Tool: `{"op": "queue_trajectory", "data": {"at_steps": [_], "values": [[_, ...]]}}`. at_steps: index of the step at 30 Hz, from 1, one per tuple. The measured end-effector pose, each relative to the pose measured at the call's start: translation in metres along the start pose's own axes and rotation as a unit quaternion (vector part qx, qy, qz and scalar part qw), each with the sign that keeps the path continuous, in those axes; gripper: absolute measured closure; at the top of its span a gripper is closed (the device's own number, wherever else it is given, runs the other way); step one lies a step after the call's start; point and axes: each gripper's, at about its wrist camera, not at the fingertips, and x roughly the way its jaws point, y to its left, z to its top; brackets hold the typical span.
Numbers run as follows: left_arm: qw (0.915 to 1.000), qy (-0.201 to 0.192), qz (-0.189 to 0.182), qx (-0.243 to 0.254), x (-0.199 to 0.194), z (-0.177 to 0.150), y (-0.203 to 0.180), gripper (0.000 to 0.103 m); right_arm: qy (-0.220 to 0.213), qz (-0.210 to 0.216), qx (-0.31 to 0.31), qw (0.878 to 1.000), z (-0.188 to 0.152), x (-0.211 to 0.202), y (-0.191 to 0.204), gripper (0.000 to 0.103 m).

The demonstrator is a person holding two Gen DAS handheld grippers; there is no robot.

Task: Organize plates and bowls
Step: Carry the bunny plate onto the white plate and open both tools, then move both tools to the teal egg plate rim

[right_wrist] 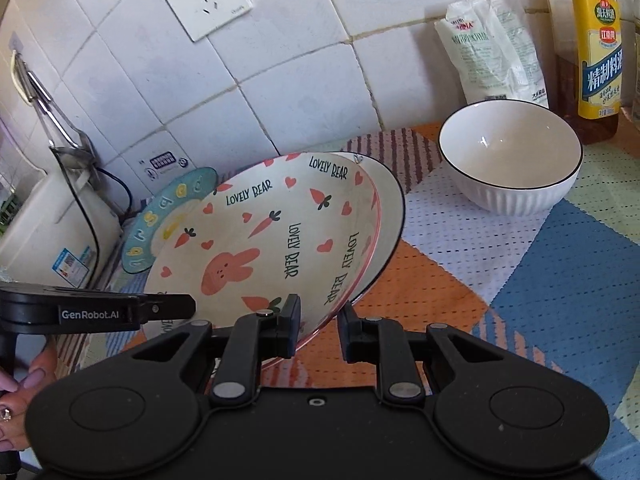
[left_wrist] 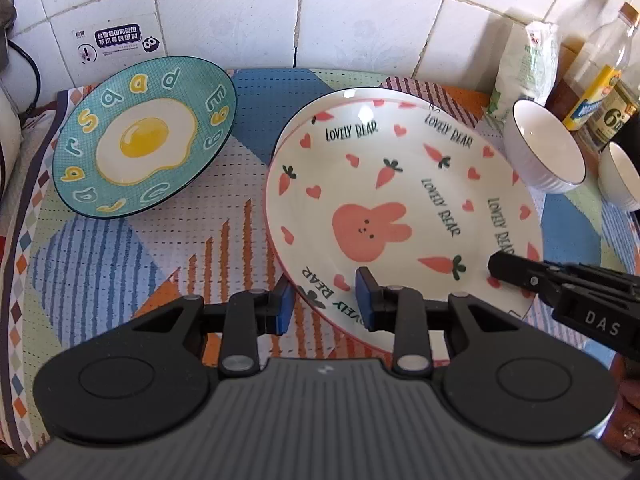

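Teal egg plate (left_wrist: 146, 138) is lying flat at the left of the mat (left_wrist: 224, 208). Both the left gripper (left_wrist: 325, 304) and right gripper (right_wrist: 319, 326) are pinching the rabbit plate's (left_wrist: 400, 208) near rim, seemingly tilting it. Only the right view is showing another plate (right_wrist: 390, 216) beneath; bowl (right_wrist: 510, 160) is sitting right.

Three plates (left_wrist: 400, 200), two bowls (left_wrist: 544, 148)

Both wrist views look steeply down and forward, close over the surface (left_wrist: 224, 184), toward the tiled wall (left_wrist: 360, 20). Both share the bunny plate (left_wrist: 400, 184), egg plate (left_wrist: 148, 136) and white bowl (right_wrist: 508, 160).
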Motion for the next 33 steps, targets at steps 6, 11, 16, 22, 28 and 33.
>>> {"op": "queue_trajectory", "data": {"at_steps": [6,11,16,22,28,33], "values": [[0.9988,0.046,0.003,-0.019,0.003,0.013,-0.005,0.072,0.048,-0.090,-0.050,0.994,0.020,0.004,0.024,0.079],[0.9974,0.060,-0.004,-0.040,0.011,0.015,0.001,0.072,0.050,-0.107,-0.059,0.991,0.025,0.009,0.024,0.079],[0.9984,0.052,0.002,-0.021,0.008,0.010,-0.006,0.072,0.046,-0.131,-0.061,0.988,0.022,0.014,0.028,0.077],[0.9985,0.047,0.006,-0.027,0.010,0.010,-0.008,0.071,0.041,-0.159,-0.085,0.983,0.021,0.024,0.037,0.072],[0.9993,0.033,-0.003,-0.016,0.001,0.008,-0.007,0.071,0.020,-0.186,-0.126,0.974,0.014,0.033,0.044,0.068],[0.9997,0.010,0.000,-0.024,-0.020,0.004,0.003,0.071,-0.004,-0.190,-0.159,0.969,0.008,0.020,0.052,0.068]]}}
